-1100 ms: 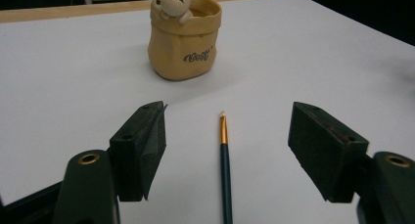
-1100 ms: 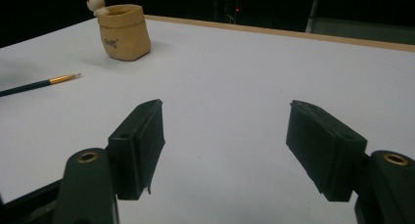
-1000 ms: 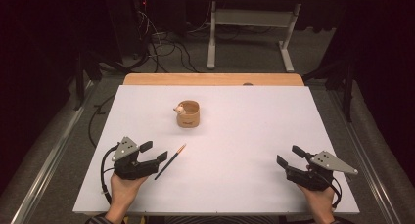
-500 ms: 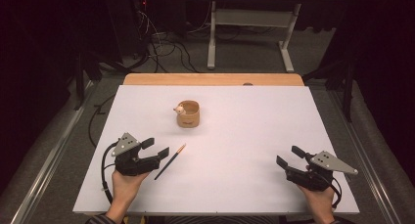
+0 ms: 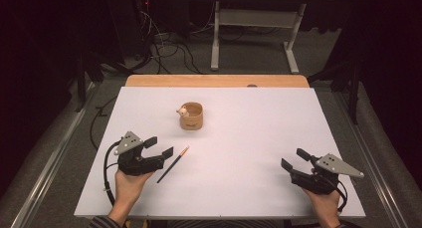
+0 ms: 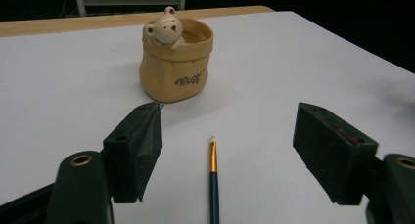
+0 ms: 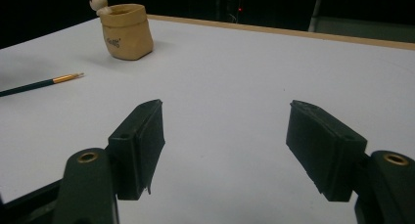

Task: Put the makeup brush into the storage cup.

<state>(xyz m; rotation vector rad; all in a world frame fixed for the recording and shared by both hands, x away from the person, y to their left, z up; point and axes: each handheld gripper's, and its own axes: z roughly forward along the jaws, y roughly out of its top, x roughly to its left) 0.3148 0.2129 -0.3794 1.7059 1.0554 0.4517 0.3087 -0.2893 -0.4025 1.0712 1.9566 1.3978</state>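
Observation:
A thin dark-handled paintbrush with a gold ferrule lies flat on the white table, tip toward a tan sack-shaped pot with a small bear on its rim. My left gripper sits at the front left, just left of the brush. In the left gripper view the brush lies on the table between the jaws, clear of both pads. These jaws have just been opening and stand wide, with the pot ahead of them. At the front right, my right gripper is open and holds nothing.
A wooden strip borders the table's far edge. Behind it are a desk frame and loose cables on a dark floor. The right gripper view shows the pot and the brush far off to its left.
My left gripper has edged slightly toward the far side and its jaws have spread a little wider. The brush still lies on the table. The right gripper has not moved.

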